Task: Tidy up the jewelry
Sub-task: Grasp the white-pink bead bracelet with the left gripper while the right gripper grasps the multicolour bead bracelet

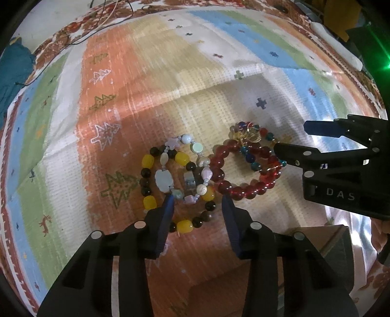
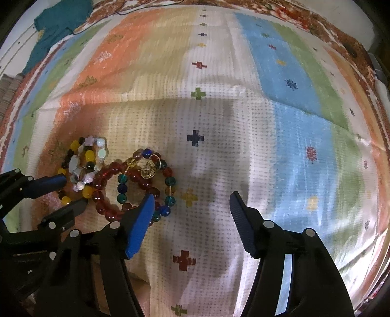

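Several bead bracelets lie in a heap on a patterned cloth. A yellow and black bracelet (image 1: 181, 190) has a pale stone bracelet (image 1: 187, 168) on top of it. A red bead bracelet (image 1: 240, 173) and a blue-green bead bracelet with gold rings (image 1: 253, 139) lie to their right. My left gripper (image 1: 197, 202) is open, its fingertips on either side of the yellow bracelet's near part. My right gripper (image 2: 192, 197) is open and empty, its left fingertip at the edge of the blue-green bracelet (image 2: 146, 180). The heap also shows in the right wrist view (image 2: 82, 170).
The striped, colourful cloth (image 2: 243, 122) covers the whole surface, with a fold across its middle. A teal cloth (image 1: 12, 70) lies at the far left edge. Thin cables (image 1: 102, 22) run across the far corner. A cardboard box (image 1: 334, 239) sits near right.
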Motion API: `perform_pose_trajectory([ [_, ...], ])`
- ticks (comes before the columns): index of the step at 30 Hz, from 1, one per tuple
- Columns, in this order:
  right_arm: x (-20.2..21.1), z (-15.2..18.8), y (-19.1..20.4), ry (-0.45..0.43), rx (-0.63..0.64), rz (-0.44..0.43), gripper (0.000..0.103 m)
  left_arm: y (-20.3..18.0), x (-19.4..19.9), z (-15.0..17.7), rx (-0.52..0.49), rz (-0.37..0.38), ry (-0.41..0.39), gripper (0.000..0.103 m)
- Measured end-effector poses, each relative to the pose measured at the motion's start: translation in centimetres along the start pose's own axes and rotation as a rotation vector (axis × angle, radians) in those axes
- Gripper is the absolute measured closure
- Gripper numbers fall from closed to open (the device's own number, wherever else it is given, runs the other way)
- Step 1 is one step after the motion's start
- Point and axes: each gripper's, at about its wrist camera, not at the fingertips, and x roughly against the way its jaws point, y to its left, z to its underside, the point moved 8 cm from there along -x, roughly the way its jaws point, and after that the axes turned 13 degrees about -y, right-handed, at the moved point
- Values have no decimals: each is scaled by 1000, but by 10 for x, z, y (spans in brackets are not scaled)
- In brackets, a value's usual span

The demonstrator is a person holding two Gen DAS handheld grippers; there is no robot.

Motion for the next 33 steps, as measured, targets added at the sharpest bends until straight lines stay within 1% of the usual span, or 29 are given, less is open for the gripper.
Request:
perform_pose_trajectory([
  [2,-4,-1,2,4,0,-4,41,2,-4,1,7,-1,10,70],
  [5,-7,-4,3,3,-2,-13,42,4,-4,0,20,22,2,75],
  [7,-9,-5,3,0,-1,-20,46,4,-5,0,19,37,4,78],
  [8,-9,-5,3,-2,-1,-21,50,5,-6,0,20,39,4,80],
  [9,-10,-6,3,-3,0,-18,57,4,-6,0,23,44,6,88],
  [11,-14,-5,2,3,11,-5,60,4,-7,1,23,48,10,89],
  [13,-16,-4,3,2,17,-6,61,3,-7,0,29,48,9,89],
  [14,-17,-4,4,0,21,-7,63,3,-7,0,34,47,9,90],
  [15,-16,-5,5,-3,23,-13,69,3,-7,0,35,46,8,92],
  [16,-16,-5,5,-5,18,-22,72,3,-6,0,36,43,6,93],
  [18,-13,-7,8,-5,4,-49,85,5,-4,-1,35,26,3,93],
  [21,-10,-7,11,-10,11,-58,93,8,1,-3,50,16,-2,93],
  [26,-5,-7,12,-32,33,-54,93,10,11,-5,65,-2,-20,93],
  [33,9,-12,10,-78,34,-54,94,11,27,-13,80,-2,-54,93],
])
